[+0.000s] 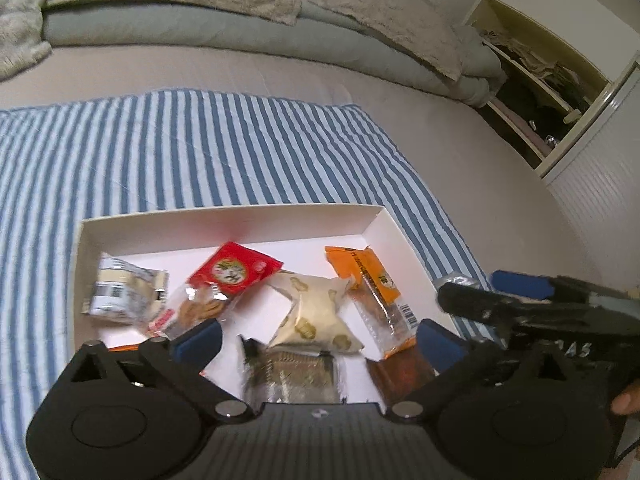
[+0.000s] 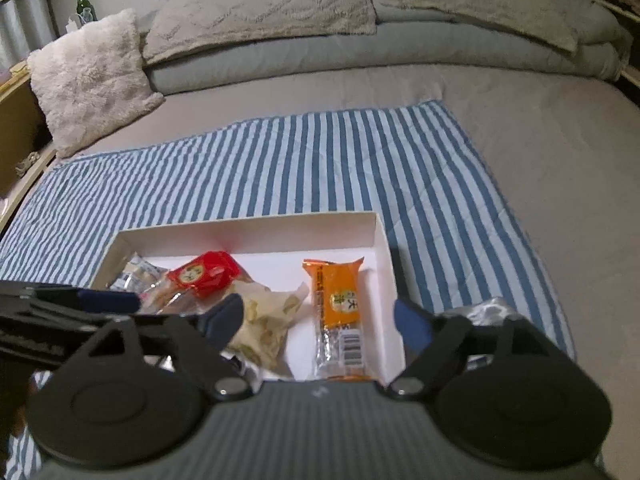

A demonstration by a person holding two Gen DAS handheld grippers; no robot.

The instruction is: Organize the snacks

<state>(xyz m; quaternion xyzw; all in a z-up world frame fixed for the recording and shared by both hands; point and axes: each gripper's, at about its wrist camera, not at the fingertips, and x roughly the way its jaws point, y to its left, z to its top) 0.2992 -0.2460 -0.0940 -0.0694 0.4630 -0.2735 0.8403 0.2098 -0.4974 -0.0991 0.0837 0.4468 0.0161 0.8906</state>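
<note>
Snacks are sitting loose in a shallow white box [image 1: 382, 224] on a blue-and-white striped cloth [image 1: 200, 152], which is lying on a grey bed [image 1: 460, 128].

Going left to right in the left wrist view: a pale cream-and-silver packet [image 1: 120, 294] is lying at about 9 o'clock in the box. Just beside it, a clear bag with a red label [image 1: 228, 276] is showing round biscuits inside. A cream pillow pack with tan blobs [image 1: 320, 312] is sitting in the middle, and its corner is touching the red bag. At 3 o'clock a long orange bar [image 1: 372, 288] is running along the right wall, barcode end toward the camera. Down at 6 o'clock a dark packet [image 1: 292, 376] and a brownish one [image 1: 400, 376] are sitting at the near edge, too blurry to read.

A silver wrapper [image 2: 486, 310] is lying on the cloth just outside the box's right wall.

The far half of the box is looking bare, and there's plenty of open cloth beyond it up to the pillows [image 2: 256, 4].

Both grippers are hovering over the near edge. The left gripper [image 1: 320, 336] is spread wide, gripping nothing. The right gripper [image 2: 320, 312] is also splayed, with nothing pinched.
</note>
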